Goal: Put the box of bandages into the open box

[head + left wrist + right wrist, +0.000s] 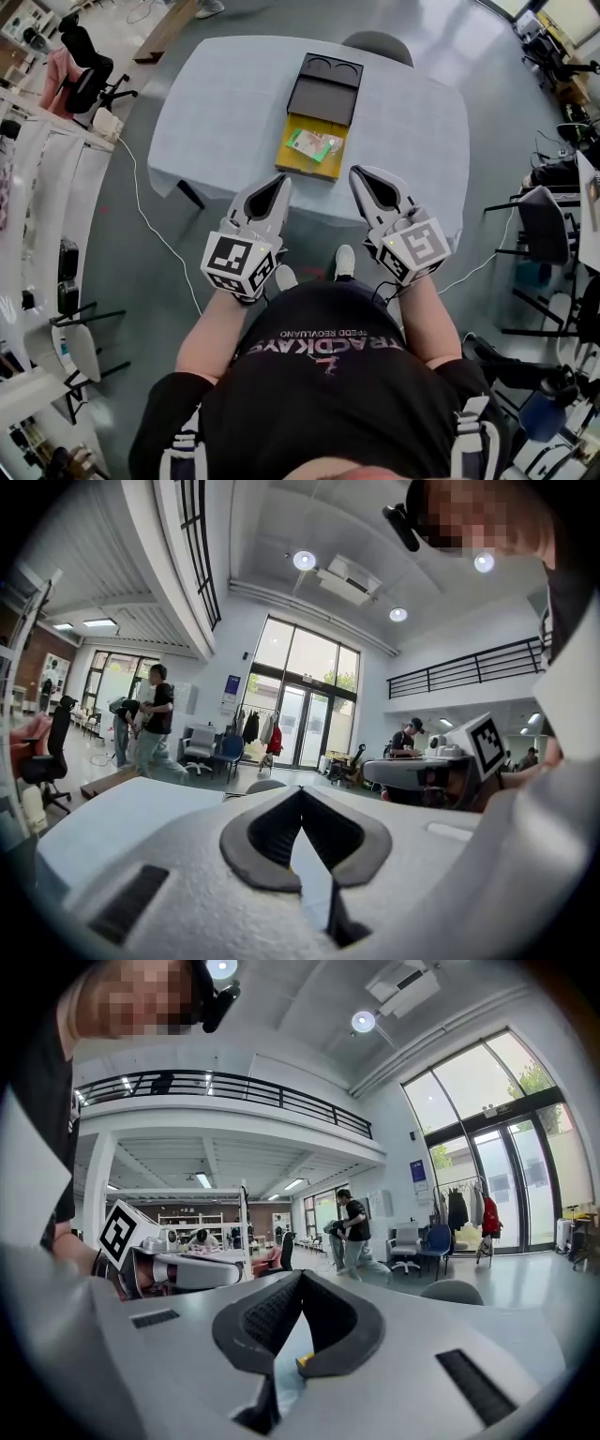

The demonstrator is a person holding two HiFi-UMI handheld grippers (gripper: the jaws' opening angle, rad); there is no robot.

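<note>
Head view: bandage box point(314, 142) lies inside the open box point(296, 165) near the tabletop's point(412, 122) front edge. The job looks done, so left gripper point(278, 183) and right gripper point(358, 176) hang closed and empty.

Left gripper point(280, 180) and right gripper point(360, 174) side by side before the torso point(319, 375), fingers point(261, 836) of both together and empty.

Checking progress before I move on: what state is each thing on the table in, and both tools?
Yellow box: open.
Dark lid: folded back, flat on the table.
Box of bandages: lying inside the yellow box.
Left tool: shut, empty.
Right tool: shut, empty.
</note>
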